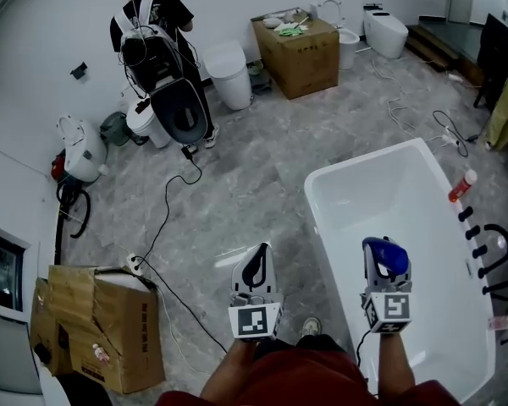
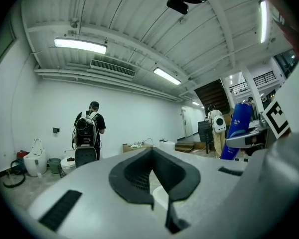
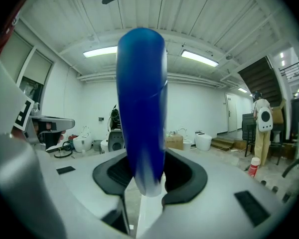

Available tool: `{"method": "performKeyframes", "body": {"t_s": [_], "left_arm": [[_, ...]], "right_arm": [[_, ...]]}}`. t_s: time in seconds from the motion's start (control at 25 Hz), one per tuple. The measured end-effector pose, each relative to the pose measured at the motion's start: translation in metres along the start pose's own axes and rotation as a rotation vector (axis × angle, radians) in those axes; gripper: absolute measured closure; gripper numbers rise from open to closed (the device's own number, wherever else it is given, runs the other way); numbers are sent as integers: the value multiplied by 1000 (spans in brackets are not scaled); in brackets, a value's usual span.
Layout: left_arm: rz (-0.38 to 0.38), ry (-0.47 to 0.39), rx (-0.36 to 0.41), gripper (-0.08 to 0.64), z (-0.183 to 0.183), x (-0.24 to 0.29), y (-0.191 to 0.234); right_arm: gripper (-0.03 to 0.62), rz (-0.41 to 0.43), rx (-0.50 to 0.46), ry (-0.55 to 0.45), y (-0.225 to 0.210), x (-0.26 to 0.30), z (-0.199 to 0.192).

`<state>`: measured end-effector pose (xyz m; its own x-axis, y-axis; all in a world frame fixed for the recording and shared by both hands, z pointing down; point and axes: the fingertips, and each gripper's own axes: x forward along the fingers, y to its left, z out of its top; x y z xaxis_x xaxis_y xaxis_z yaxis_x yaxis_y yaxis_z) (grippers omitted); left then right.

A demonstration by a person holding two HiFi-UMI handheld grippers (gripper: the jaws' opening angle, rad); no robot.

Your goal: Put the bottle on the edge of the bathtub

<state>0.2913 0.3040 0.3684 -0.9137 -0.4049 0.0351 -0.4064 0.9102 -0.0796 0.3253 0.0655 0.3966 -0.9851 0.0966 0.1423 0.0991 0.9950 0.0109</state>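
Now the carry is in hand: at six o'clock the left gripper [image 1: 255,271] is closed and empty; at five o'clock the right gripper [image 1: 386,279] clamps the blue bottle [image 1: 385,259] upright over the bathtub [image 1: 406,201]. Next, I judge, it wants lowering onto the rim toward three o'clock.

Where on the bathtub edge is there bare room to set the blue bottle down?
Bare: the bathtub rim bordering the floor, and its far end rim up to the red-capped bottle. Crowded: the right-hand rim, where that bottle and black tap fittings stand.
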Motion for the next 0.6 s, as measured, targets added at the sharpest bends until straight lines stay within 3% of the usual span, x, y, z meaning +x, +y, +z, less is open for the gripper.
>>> {"method": "performKeyframes", "body": {"t_s": [0.28, 0.6], "left_arm": [[-36, -25, -30, 555, -2, 57, 22], [-155, -44, -48, 555, -10, 155, 69]], "right_arm": [[437, -38, -1, 17, -6, 51, -2], [439, -135, -10, 21, 4, 132, 8]]}}
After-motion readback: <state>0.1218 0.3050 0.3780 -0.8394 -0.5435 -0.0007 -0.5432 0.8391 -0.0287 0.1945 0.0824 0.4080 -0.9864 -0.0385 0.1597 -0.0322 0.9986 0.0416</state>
